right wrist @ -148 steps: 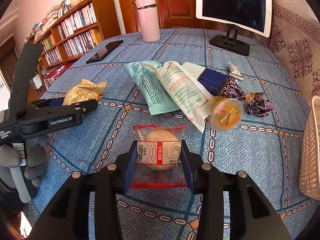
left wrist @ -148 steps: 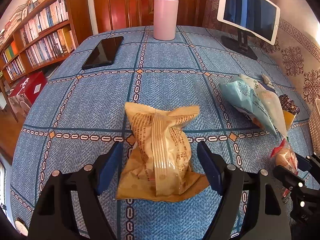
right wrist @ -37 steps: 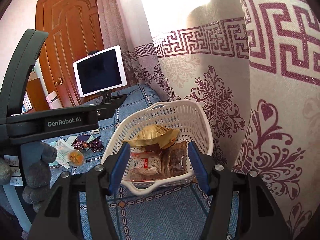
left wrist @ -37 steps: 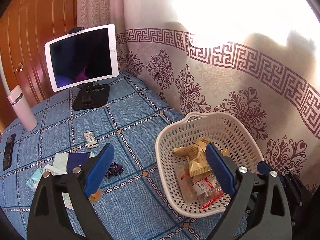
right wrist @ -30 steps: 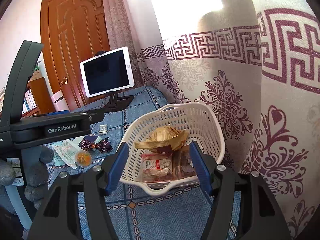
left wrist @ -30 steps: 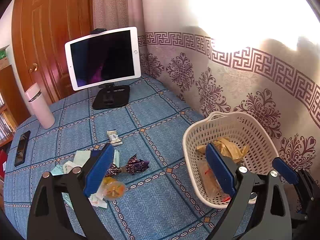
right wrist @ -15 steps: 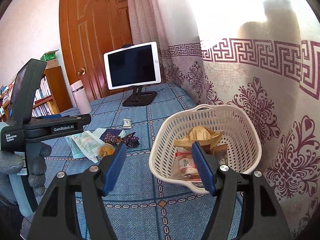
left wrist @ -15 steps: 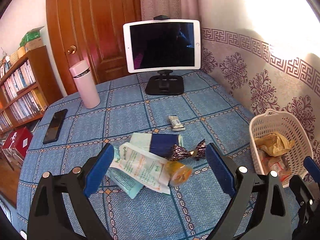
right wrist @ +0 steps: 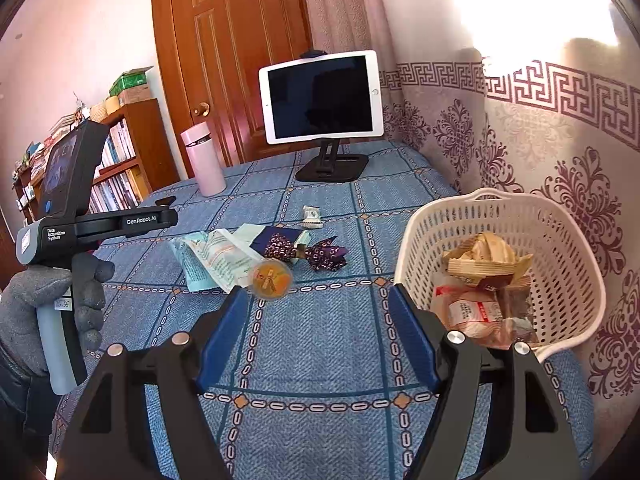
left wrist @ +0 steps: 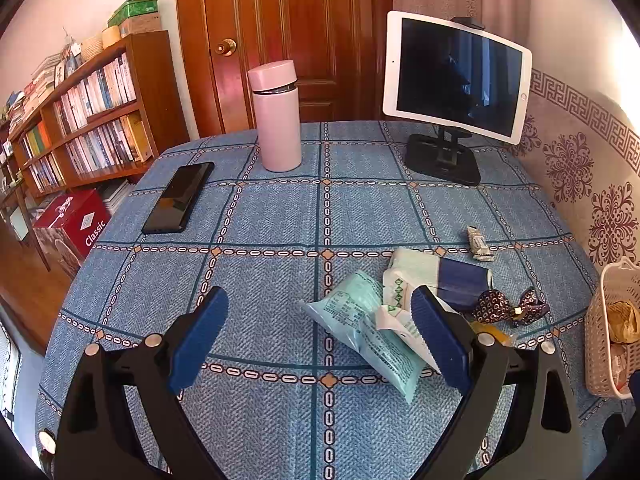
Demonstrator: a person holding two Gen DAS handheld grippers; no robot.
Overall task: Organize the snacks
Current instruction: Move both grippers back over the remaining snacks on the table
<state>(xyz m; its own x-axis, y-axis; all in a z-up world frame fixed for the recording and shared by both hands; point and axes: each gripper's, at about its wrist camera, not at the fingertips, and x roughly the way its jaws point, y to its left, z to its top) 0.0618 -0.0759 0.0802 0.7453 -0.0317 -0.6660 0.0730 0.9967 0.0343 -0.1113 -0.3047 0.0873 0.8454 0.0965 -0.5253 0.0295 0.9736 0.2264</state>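
left wrist view: the left tool (left wrist: 318, 334) is wide open and empty above the blue surface (left wrist: 280, 216). its right finger overlaps the pale green packets (left wrist: 372, 332), which lie stacked, so closing here could pinch several at once or crumple one.

right wrist view: the right tool (right wrist: 318, 330), its jaws just opened wider, holds nothing. the jelly cup (right wrist: 270, 276) sits just beyond its left finger; a careless sweep may knock it away. the basket (right wrist: 572, 248) already holds snacks near the surface's edge.
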